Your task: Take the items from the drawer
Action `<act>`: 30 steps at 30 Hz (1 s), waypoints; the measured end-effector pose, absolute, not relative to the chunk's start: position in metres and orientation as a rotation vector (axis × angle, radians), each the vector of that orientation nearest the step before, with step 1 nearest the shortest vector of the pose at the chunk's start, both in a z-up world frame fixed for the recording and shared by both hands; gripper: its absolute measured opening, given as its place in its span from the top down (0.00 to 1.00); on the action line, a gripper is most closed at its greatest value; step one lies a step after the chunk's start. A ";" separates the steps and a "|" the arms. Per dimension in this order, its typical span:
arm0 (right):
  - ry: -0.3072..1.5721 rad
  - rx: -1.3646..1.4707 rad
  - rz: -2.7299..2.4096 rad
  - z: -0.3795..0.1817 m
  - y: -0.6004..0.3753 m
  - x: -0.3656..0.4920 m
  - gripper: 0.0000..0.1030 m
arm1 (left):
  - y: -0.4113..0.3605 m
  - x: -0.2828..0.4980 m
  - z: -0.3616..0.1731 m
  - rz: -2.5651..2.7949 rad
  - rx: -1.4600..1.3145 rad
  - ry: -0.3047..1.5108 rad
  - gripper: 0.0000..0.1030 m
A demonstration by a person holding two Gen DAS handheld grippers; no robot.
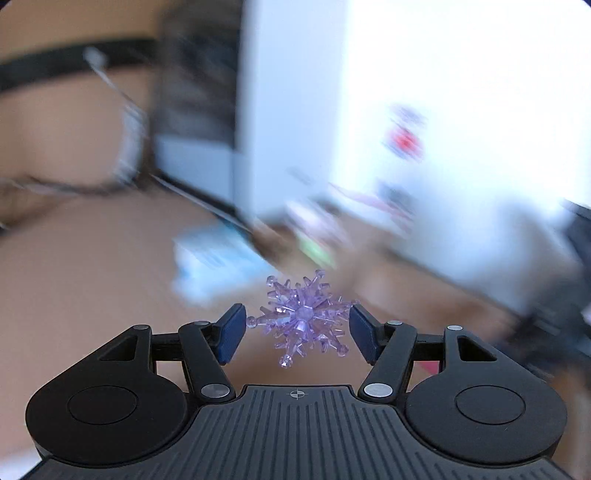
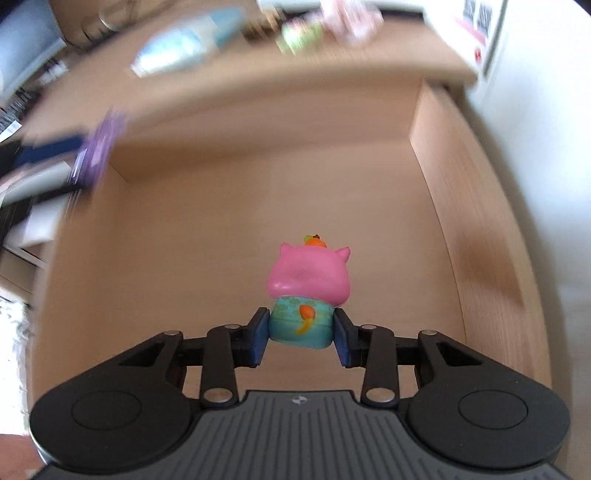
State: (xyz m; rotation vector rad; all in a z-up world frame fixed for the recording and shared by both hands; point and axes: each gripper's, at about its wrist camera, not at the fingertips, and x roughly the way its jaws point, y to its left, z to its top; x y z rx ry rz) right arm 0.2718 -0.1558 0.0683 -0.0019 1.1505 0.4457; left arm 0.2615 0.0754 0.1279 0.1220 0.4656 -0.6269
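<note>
In the left wrist view a clear purple spiky snowflake ornament [image 1: 303, 319] sits sharp between the blue pads [image 1: 232, 332] of my left gripper [image 1: 297, 325], which is shut on its tips and holds it in the air above a blurred wooden surface. In the right wrist view my right gripper [image 2: 301, 328] points down into an open wooden drawer [image 2: 461, 206]. Its pads press both sides of the teal body of a pink-headed toy figure [image 2: 308, 277], which stands upright on the drawer floor. At the left of that view the purple ornament [image 2: 98, 151] shows as a blur.
On the desktop behind the drawer lie blurred items: a blue-and-white packet [image 2: 177, 48], a green thing [image 2: 299, 37] and a pink-and-white thing [image 2: 351, 18]. The packet [image 1: 218, 266] also shows in the left wrist view, before a white wall. The drawer floor around the toy is bare.
</note>
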 end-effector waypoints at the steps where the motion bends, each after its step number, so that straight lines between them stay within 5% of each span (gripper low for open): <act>1: 1.125 0.003 0.459 0.077 -0.155 0.270 0.65 | 0.082 0.278 0.131 -0.565 0.110 0.440 0.35; 10: 0.941 0.040 0.463 0.120 -0.151 0.288 0.65 | 0.104 0.382 0.088 -0.397 0.024 0.592 0.35; 30: 0.789 0.188 0.427 0.117 -0.066 0.430 0.65 | 0.149 0.321 0.115 -0.494 -0.119 0.415 0.36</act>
